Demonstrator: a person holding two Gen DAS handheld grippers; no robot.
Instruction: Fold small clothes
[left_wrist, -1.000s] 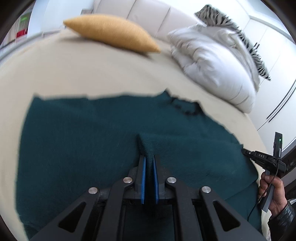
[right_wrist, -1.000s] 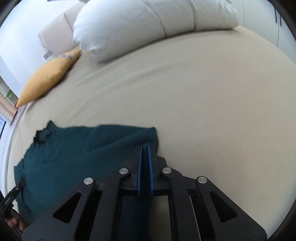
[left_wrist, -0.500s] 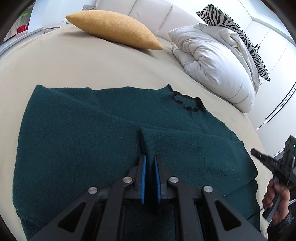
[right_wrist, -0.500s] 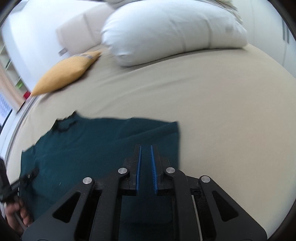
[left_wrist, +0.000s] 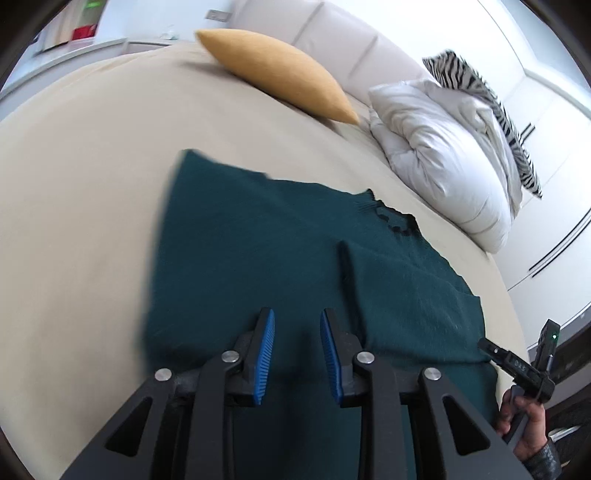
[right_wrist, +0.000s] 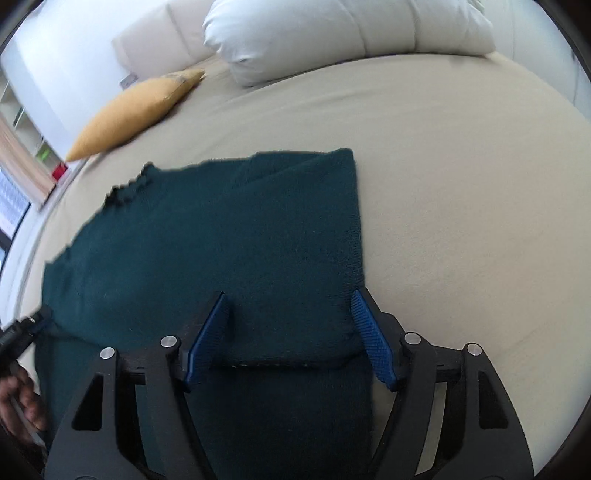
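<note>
A dark green knit sweater lies spread on the beige bed, its neckline toward the pillows. A folded-over part lies on its right side, and its hem edge shows in the right wrist view. My left gripper hovers over the sweater's near part; its jaws are opening with no fabric pinched between the blue pads. My right gripper stands over the sweater near its right edge, jaws opening wide and not pressing on the cloth lying between them.
A mustard cushion and a white duvet pillow with a zebra-striped one lie at the bed's head. A hand holding the other gripper shows at lower right. Bare sheet stretches right of the sweater.
Both grippers were shut on sweater fabric and have let it go. Their jaws now stand apart, the right wider. Both views have drawn back over the sweater, which lies flat.
</note>
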